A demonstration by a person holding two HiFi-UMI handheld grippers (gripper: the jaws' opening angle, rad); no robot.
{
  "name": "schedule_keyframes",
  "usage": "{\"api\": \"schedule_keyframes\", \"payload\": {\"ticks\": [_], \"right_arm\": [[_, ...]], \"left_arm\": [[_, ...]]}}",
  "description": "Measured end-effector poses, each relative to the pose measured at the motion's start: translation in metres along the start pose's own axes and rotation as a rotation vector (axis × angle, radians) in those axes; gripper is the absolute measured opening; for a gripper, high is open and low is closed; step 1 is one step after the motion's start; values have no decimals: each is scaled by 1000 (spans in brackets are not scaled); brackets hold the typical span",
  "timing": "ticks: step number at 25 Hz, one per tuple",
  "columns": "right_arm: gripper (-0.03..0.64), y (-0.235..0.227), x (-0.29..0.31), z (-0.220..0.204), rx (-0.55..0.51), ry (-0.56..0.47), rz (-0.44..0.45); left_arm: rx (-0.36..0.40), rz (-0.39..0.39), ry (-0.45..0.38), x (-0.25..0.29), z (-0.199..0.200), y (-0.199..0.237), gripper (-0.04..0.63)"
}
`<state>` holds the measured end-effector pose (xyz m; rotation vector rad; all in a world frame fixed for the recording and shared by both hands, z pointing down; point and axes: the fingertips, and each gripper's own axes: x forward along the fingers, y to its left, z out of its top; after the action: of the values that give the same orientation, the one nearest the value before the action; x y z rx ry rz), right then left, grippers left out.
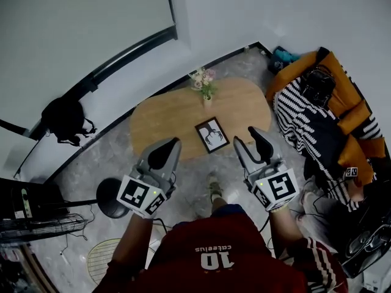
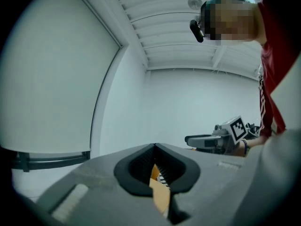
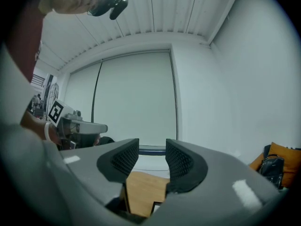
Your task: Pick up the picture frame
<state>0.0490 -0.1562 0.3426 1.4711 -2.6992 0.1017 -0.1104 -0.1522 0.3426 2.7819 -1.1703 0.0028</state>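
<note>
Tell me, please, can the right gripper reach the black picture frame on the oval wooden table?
Probably yes: the right gripper, jaws open, hangs short of the black picture frame, which lies flat on the oval wooden table by its near edge, with nothing between them.

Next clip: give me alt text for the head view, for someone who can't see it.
A small black rectangular picture frame lies flat on an oval light-wood table, untouched, with a small vase of pink flowers at its far edge. The person's grey grippers hover short of it: the left gripper shut, the right gripper open and empty.
</note>
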Motion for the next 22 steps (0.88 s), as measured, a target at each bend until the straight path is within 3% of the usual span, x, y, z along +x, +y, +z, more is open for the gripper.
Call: {"api": "schedule_keyframes", "payload": {"ticks": [12,18,22], "right_arm": [[166,-40,51,-81,9,115,-13],[166,-65,85,-138,25,171,-11],[167,-79,105,-179,18,222,-6]], "left_arm": [[-31,7,54,42,-42,31,3],[-97,12,66,70,-66,54,3],[-13,-5,71,88,-78,60,3]]}}
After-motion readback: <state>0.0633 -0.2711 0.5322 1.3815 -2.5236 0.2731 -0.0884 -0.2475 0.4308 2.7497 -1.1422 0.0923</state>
